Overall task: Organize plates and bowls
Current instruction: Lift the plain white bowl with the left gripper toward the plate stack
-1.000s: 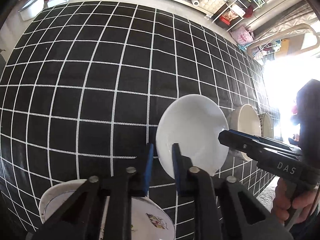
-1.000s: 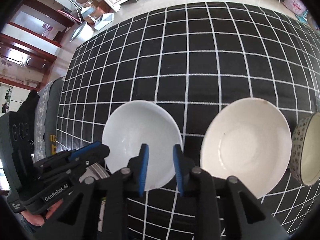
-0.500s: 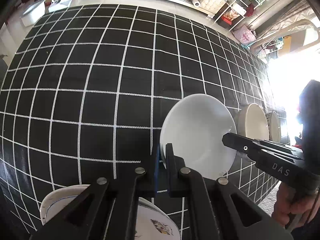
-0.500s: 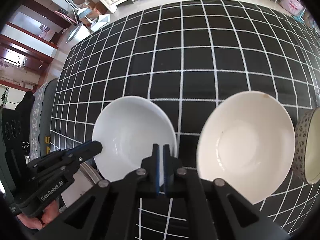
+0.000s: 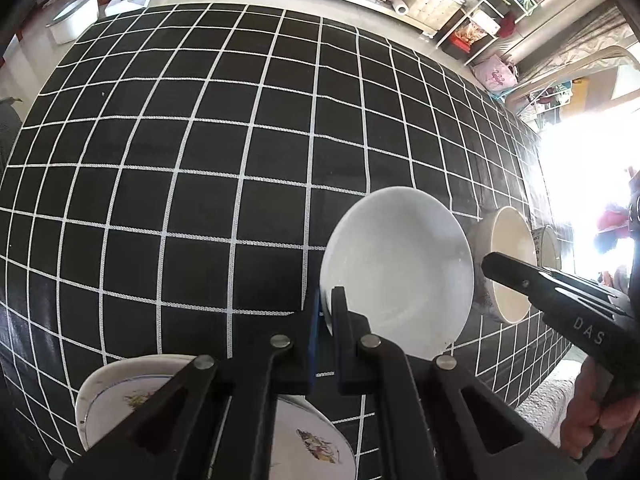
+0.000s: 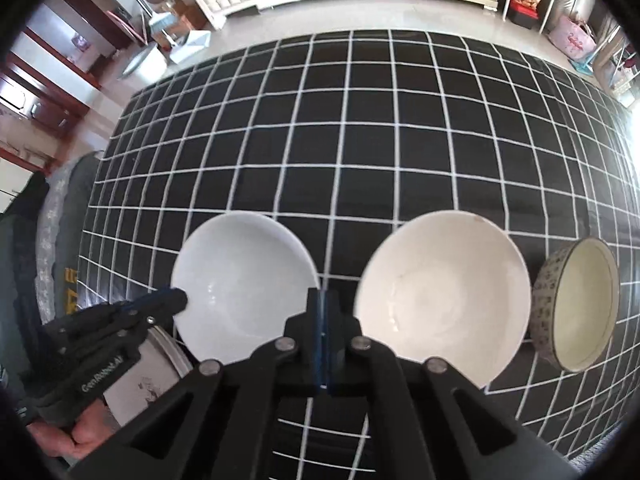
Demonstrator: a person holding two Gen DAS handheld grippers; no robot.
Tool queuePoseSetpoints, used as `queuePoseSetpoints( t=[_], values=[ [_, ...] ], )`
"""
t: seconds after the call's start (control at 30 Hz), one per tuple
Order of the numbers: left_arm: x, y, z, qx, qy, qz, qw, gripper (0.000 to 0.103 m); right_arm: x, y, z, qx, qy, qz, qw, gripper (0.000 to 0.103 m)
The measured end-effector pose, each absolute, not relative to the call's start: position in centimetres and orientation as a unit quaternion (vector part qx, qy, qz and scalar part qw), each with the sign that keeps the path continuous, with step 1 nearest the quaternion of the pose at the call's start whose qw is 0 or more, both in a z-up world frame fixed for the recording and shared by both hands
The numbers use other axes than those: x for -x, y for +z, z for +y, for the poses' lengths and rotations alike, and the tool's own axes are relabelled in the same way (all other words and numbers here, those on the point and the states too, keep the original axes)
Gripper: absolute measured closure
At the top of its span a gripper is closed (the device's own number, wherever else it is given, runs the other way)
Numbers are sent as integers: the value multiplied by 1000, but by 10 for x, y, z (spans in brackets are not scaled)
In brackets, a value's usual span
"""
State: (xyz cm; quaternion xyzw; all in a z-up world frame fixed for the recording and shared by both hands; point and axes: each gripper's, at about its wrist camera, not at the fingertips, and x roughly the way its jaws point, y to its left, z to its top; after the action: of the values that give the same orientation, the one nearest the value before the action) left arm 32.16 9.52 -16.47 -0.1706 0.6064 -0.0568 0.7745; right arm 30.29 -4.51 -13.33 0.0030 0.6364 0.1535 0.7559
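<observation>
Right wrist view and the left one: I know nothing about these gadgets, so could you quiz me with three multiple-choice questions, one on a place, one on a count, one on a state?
1. In the right wrist view, the patterned bowl stands:
A) right of the cream bowl
B) between the cream bowl and the white bowl
C) inside the white bowl

2. Bowls on the checked cloth:
A) two
B) three
C) five

3. On the left gripper, the jaws are:
A) wide open
B) shut on the white bowl's rim
C) shut on the cream bowl

Answers:
1 A, it ends the row on the right.
2 B, white, cream and patterned.
3 B, the rim sits pinched between them.
</observation>
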Motion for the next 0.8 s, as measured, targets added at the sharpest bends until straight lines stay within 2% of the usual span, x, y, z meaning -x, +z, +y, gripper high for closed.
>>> queuePoseSetpoints(
  t=[0.63,0.8],
  values=[
    [-320,-165,95,166,-61,608,774,98,-307,-141,-53,-46,162,659,733,100],
    [-321,-165,96,167,-64,609,773,98,-307,-148,-56,-63,163,669,722,95]
  ],
)
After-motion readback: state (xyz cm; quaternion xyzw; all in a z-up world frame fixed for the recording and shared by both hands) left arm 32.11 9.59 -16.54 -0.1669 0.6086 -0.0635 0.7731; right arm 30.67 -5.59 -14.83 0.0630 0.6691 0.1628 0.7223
